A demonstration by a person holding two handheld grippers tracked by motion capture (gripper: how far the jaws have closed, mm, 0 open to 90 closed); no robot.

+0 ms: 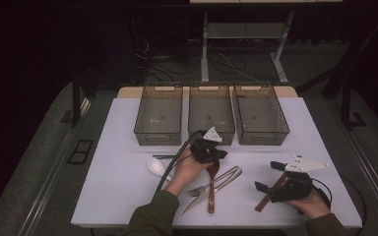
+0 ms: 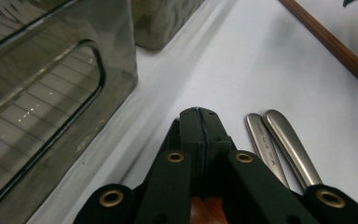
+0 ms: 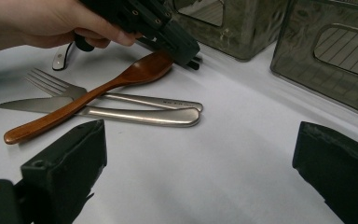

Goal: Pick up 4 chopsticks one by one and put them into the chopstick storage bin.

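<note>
My closed left gripper (image 1: 211, 156) hovers over a glossy brown wooden spoon (image 3: 93, 91); right gripper (image 1: 270, 178) open; three smoky bins (image 1: 210, 114) look empty.

Glossy wooden spoon (image 3: 121, 79), white tabletop (image 3: 223, 158)

Left gripper (image 1: 210, 153): fingers pressed together, tips angled down, mid-scene. Right gripper (image 1: 270, 178): fingers spread wide, near right, pointing left.

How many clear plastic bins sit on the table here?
3, side by side along the table's far edge: left bin, middle bin, right bin. None seems hidden.
</note>
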